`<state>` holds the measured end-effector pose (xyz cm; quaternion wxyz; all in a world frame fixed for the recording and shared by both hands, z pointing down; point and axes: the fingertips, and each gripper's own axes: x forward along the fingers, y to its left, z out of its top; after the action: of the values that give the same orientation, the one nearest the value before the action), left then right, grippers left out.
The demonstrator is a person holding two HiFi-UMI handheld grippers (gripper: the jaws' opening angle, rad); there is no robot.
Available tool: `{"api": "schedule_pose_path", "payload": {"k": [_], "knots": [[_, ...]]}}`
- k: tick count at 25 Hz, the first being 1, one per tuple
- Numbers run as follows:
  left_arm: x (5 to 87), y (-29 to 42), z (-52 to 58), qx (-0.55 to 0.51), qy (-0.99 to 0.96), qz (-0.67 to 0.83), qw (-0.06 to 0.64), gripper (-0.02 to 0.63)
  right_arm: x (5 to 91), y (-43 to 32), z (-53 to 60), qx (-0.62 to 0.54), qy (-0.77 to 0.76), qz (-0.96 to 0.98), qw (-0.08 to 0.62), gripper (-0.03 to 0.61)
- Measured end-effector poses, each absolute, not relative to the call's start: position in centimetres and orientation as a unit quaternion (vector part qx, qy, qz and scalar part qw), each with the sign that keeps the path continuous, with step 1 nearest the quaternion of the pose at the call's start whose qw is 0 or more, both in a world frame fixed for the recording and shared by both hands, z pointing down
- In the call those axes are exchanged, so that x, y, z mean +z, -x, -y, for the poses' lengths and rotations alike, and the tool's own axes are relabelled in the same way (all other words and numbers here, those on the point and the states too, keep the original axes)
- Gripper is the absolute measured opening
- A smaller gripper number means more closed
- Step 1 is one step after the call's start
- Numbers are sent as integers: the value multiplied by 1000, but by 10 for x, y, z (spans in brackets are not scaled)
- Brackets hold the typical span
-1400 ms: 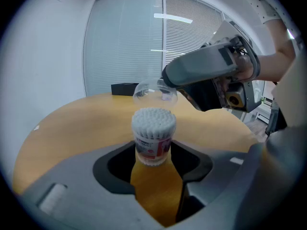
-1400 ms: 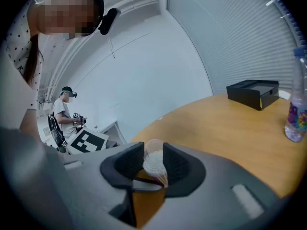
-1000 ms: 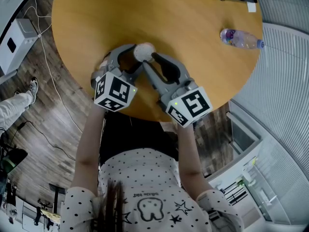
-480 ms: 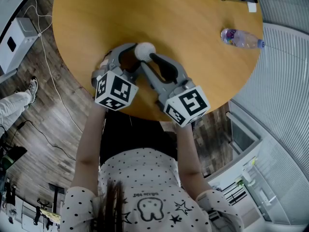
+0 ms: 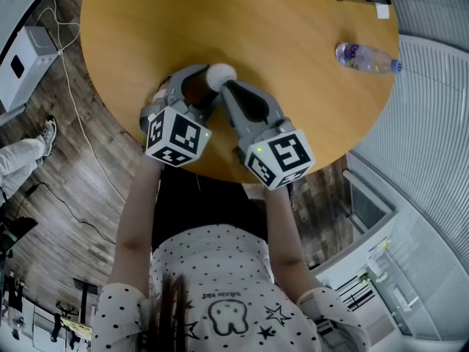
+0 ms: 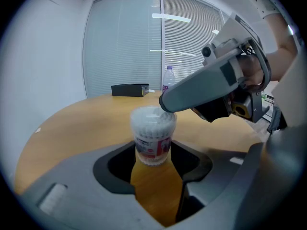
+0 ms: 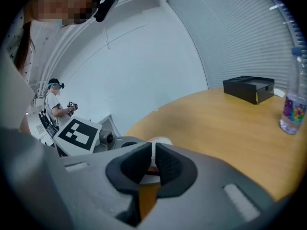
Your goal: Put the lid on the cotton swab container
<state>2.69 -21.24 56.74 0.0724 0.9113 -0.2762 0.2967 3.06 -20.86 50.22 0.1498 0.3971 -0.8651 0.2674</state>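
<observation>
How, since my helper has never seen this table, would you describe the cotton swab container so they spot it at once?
On the round wooden table, look at the near edge, where the left claw reaches. Between its jaws stands the cotton swab container: a small clear tub packed with white swabs, with a red-and-white label, unlike the purple-labelled water bottle far right.

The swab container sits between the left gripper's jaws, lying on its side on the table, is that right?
Not quite. The container is between the left gripper's jaws, but it stands upright on the table, not on its side. The left gripper view shows it.
</observation>
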Motion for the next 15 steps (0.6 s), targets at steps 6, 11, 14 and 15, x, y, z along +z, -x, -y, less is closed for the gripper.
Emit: {"api": "schedule_pose_path", "payload": {"k": [6,11,14,15], "knots": [[568,-27,212,297,-912,276,72,242,503,-33,210,269,-405,861,148,3],[569,-28,212,297,-911,276,71,242,505,-33,210,255,-407,863,155,3],[568,-28,212,297,-911,276,71,242,504,-33,210,245,-410,865,156,3],[568,-28,212,297,-911,275,71,242,504,-33,210,243,-410,865,155,3]]}}
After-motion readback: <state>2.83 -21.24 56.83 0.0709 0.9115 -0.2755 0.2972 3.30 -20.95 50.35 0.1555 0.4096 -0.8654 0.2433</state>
